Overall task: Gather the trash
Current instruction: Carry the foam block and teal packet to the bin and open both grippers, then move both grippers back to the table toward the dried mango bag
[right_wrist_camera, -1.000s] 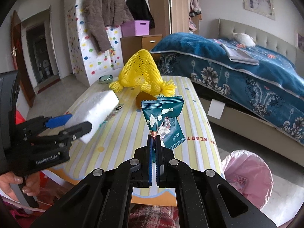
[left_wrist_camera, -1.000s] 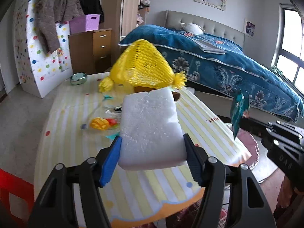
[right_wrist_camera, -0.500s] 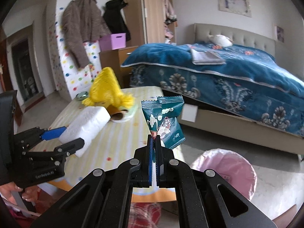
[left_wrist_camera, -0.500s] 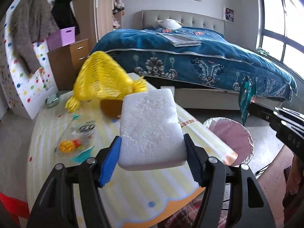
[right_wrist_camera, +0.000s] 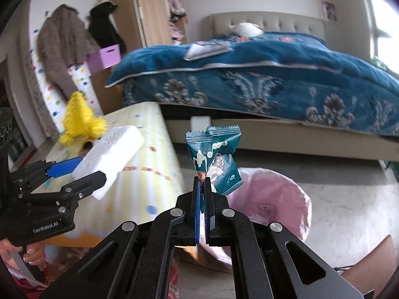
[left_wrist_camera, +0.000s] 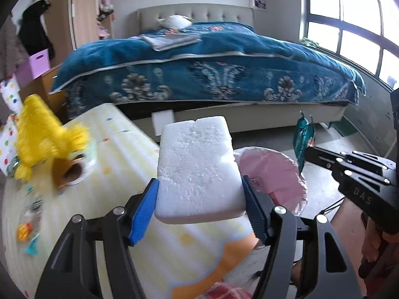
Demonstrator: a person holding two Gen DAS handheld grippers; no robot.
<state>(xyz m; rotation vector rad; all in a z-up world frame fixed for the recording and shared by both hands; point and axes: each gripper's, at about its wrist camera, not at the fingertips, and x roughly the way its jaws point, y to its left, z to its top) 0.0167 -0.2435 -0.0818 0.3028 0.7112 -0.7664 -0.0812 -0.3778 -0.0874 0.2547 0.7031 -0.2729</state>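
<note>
My left gripper (left_wrist_camera: 199, 206) is shut on a white foam block (left_wrist_camera: 197, 169), its blue pads pressed to both sides. The block hangs over the table's near right corner, beside a pink-lined bin (left_wrist_camera: 274, 174) on the floor. My right gripper (right_wrist_camera: 202, 184) is shut on the lower corner of a teal snack wrapper (right_wrist_camera: 215, 157), held upright just this side of the same pink bin (right_wrist_camera: 271, 194). In the right wrist view the left gripper (right_wrist_camera: 82, 172) and foam block (right_wrist_camera: 109, 154) appear at the left; in the left wrist view the right gripper (left_wrist_camera: 305, 150) and wrapper (left_wrist_camera: 303, 139) appear at the right.
A table with a yellow striped cloth (left_wrist_camera: 129, 154) carries a yellow mesh net (left_wrist_camera: 42, 134), a brown cup lying on its side (left_wrist_camera: 67, 172) and small wrappers (left_wrist_camera: 27, 229). A bed with a blue cover (left_wrist_camera: 212, 74) stands behind the bin. A person's hand (right_wrist_camera: 15, 249) grips the left handle.
Both grippers have swung right, away from the table's middle toward the pink bin, which now sits just beyond the foam block and the wrapper. Both grips are unchanged.
</note>
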